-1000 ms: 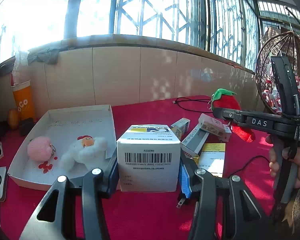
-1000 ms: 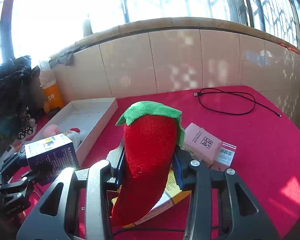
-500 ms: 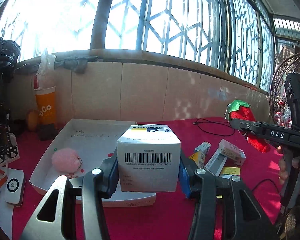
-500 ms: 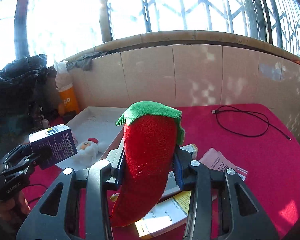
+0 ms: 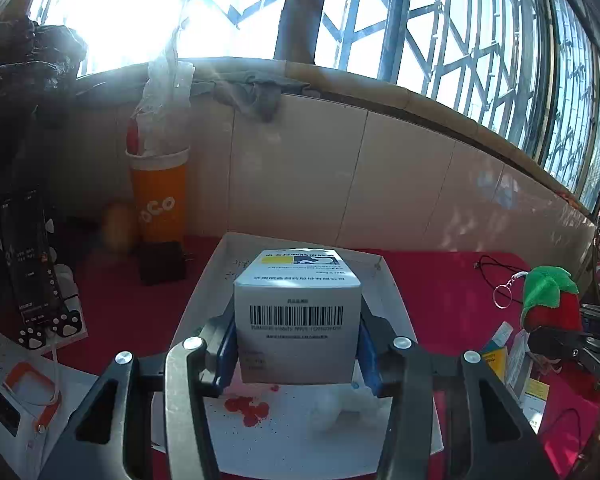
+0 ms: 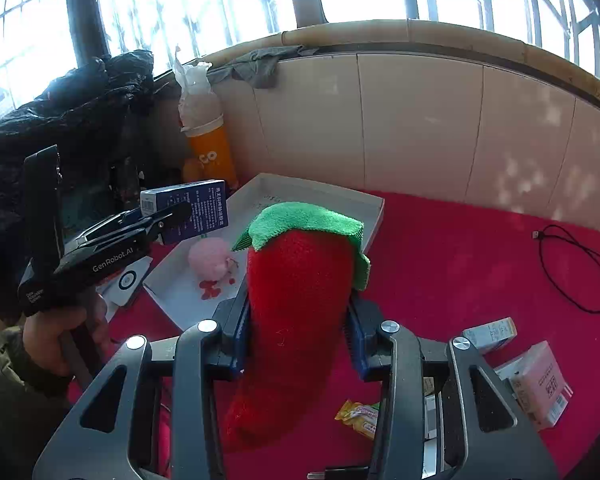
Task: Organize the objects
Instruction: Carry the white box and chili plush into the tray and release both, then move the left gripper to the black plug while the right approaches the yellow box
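My left gripper [image 5: 296, 346] is shut on a white medicine box [image 5: 296, 316] with a barcode, held above the white tray [image 5: 204, 280]. The right wrist view shows that gripper [image 6: 168, 216] and the box's blue side [image 6: 192, 210] over the tray's left rim [image 6: 320, 196]. A red plush chili with a green cap [image 6: 300, 300] is clamped in my right gripper [image 6: 298, 332], just right of the tray; the chili [image 5: 552, 308] also shows at the left view's right edge. A pink pom-pom [image 6: 212, 258] and a white plush toy [image 5: 340, 404] lie in the tray.
An orange cup [image 5: 160, 200] and a black charger [image 5: 162, 266] stand behind the tray by the tiled wall. Small boxes [image 6: 536, 388], a yellow packet [image 6: 358, 414] and a black cable [image 6: 572, 264] lie on the red cloth to the right. A hand [image 6: 56, 332] holds the left gripper.
Both grippers have swung left and risen, each keeping its load. The medicine box now hangs over the tray, and the chili has come up beside the tray's right edge.
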A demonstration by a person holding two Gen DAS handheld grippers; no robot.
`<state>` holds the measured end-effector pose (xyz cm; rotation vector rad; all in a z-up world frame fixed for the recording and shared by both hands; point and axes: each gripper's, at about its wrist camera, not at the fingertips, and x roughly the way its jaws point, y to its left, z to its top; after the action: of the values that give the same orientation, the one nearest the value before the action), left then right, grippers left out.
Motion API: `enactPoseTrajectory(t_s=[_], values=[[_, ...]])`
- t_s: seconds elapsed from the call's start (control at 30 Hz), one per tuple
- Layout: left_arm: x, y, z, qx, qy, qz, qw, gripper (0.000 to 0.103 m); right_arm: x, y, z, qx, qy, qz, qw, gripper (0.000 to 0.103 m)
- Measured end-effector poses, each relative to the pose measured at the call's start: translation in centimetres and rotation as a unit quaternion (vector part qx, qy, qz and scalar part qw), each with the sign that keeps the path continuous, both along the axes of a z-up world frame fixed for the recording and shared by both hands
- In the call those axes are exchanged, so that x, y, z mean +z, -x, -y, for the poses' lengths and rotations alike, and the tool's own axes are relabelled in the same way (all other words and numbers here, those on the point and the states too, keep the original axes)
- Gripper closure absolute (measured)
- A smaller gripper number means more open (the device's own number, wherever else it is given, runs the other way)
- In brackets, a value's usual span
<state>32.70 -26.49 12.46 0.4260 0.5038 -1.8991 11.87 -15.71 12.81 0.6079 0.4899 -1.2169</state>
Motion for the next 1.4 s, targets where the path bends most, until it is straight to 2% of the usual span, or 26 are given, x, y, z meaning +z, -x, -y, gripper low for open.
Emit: enactPoseTrajectory(t_s=[0.13, 0.23, 0.4, 0.43, 0.47, 0.5, 0.53, 0.57, 0.63, 0.77, 0.9, 0.97, 1.03, 1.13, 1.2, 1.3, 1.4], values=[[-1.5, 0.3, 3.0, 0.005, -0.034, 0.003, 0.9994, 0.053, -2.5, -1.7, 4.4, 0.007, -0.069, 0.027, 0.997, 0.064], [-3.0, 0.5, 4.7, 0.020, -0.056, 0.007, 0.9982, 0.053, -4.7, -2.7, 7.8, -0.003, -0.106, 0.030, 0.994, 0.064], [-5.0, -0.3, 5.7, 0.056, -0.072, 0.003, 0.9958, 0.050, -7.6, -3.2, 11.1, -0.026, -0.123, 0.055, 0.991, 0.061], [-5.1, -0.5, 5.7, 0.061, -0.070, 0.003, 0.9957, 0.042, -8.0, -3.0, 11.4, -0.031, -0.121, 0.061, 0.990, 0.058], [-5.1, -0.7, 5.6, 0.067, -0.063, 0.006, 0.9957, 0.033, -8.2, -2.9, 11.5, -0.034, -0.118, 0.067, 0.990, 0.038], [-5.0, -0.8, 5.4, 0.073, -0.052, 0.010, 0.9959, 0.013, -8.3, -2.7, 11.4, -0.036, -0.113, 0.076, 0.990, 0.014], [-4.8, -0.9, 5.3, 0.078, -0.041, 0.013, 0.9961, 0.007, -8.2, -2.3, 11.2, -0.040, -0.105, 0.084, 0.990, 0.008], [-4.6, -1.0, 5.1, 0.081, -0.030, 0.016, 0.9961, 0.007, -8.0, -2.0, 11.0, -0.044, -0.095, 0.088, 0.991, 0.000], [-4.1, -1.0, 4.7, 0.089, -0.018, 0.014, 0.9958, 0.000, -7.3, -1.2, 10.6, -0.056, -0.081, 0.099, 0.990, 0.000], [-2.4, -1.3, 3.0, 0.097, 0.008, -0.014, 0.9952, 0.000, -4.4, 0.8, 8.1, -0.061, -0.041, 0.134, 0.988, 0.000], [-0.4, 0.3, -1.3, 0.050, 0.057, -0.039, 0.9963, 0.000, -0.7, 3.9, 2.2, -0.047, 0.003, 0.183, 0.982, 0.000], [0.2, 2.1, -3.7, 0.009, 0.077, -0.041, 0.9961, 0.000, 0.4, 6.1, -1.3, -0.047, 0.020, 0.200, 0.978, 0.000], [0.3, 4.3, -6.1, -0.045, 0.083, -0.043, 0.9946, 0.000, 1.4, 8.4, -4.7, -0.063, 0.043, 0.199, 0.977, 0.000], [-0.5, 8.2, -9.1, -0.136, 0.067, -0.036, 0.9878, 0.000, 1.9, 12.3, -9.2, -0.108, 0.080, 0.181, 0.974, 0.000], [-1.9, 10.8, -10.6, -0.188, 0.038, -0.022, 0.9811, 0.000, 1.5, 15.1, -11.8, -0.147, 0.092, 0.165, 0.971, 0.000], [-4.8, 13.7, -11.7, -0.261, -0.026, 0.003, 0.9649, 0.000, -0.5, 18.4, -13.7, -0.182, 0.069, 0.138, 0.971, 0.000], [-7.1, 15.6, -12.7, -0.292, -0.040, 0.059, 0.9538, 0.000, -3.7, 19.4, -13.6, -0.157, 0.017, 0.111, 0.981, 0.000]])
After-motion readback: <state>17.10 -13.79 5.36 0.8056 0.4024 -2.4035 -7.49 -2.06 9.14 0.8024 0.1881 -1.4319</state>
